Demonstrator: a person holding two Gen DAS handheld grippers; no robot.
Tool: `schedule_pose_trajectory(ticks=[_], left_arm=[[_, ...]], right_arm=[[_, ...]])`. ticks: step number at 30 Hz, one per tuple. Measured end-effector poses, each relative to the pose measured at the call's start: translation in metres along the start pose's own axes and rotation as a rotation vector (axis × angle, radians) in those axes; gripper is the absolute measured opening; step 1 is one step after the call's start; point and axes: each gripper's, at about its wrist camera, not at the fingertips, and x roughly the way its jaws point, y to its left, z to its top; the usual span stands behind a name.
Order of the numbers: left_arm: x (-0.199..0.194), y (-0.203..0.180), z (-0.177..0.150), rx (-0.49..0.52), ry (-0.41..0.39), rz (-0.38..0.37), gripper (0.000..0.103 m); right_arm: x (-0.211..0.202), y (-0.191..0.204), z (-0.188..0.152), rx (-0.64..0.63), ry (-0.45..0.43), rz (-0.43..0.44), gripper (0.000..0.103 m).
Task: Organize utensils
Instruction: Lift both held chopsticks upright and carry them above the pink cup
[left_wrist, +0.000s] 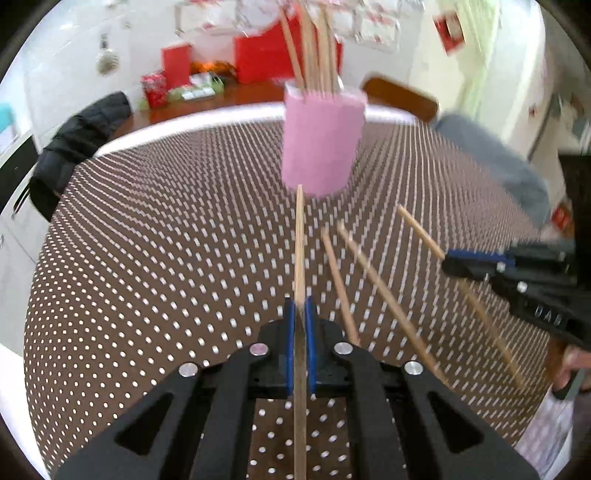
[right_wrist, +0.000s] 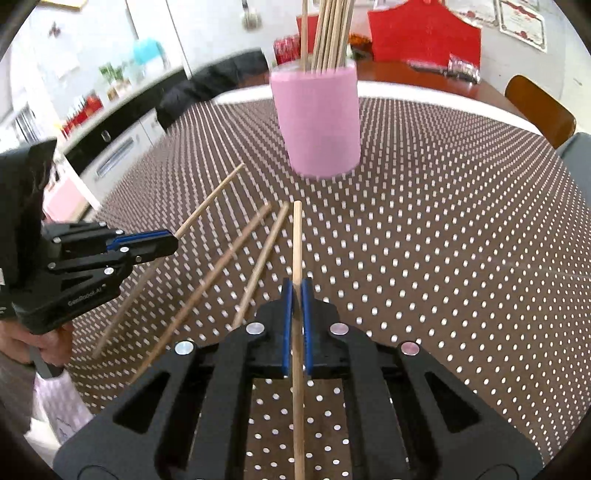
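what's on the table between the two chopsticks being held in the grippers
Two loose chopsticks lie side by side on the dotted tablecloth, between the left gripper and right gripper. Both views show them.

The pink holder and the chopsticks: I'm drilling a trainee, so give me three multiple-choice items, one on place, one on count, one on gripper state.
1. Where is the pink holder?
A. ahead of both grippers on the dotted tablecloth
B. on a chair
C. lying tipped over

2. How many loose chopsticks lie on the cloth between the grippers?
A. none
B. two
C. six

3. The right gripper is:
A. wide open
B. shut on a chopstick
C. gripping the holder

Answers: 1 A, it stands upright on the cloth; 2 B, two lie side by side; 3 B, its pads pinch the stick.
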Motion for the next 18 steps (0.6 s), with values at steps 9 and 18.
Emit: schedule_pose_trajectory(ticks=[9, 18], left_arm=[[-0.055, -0.003, 0.026, -0.105, -0.31, -0.022, 0.006], [-0.067, -0.011, 0.07, -0.121, -0.472, -0.049, 0.006]], right_arm=[[-0.051, -0.009, 0.018, 0.042, -0.257, 0.096, 0.005], [-0.073, -0.012, 0.054, 0.029, -0.39, 0.127, 0.005]])
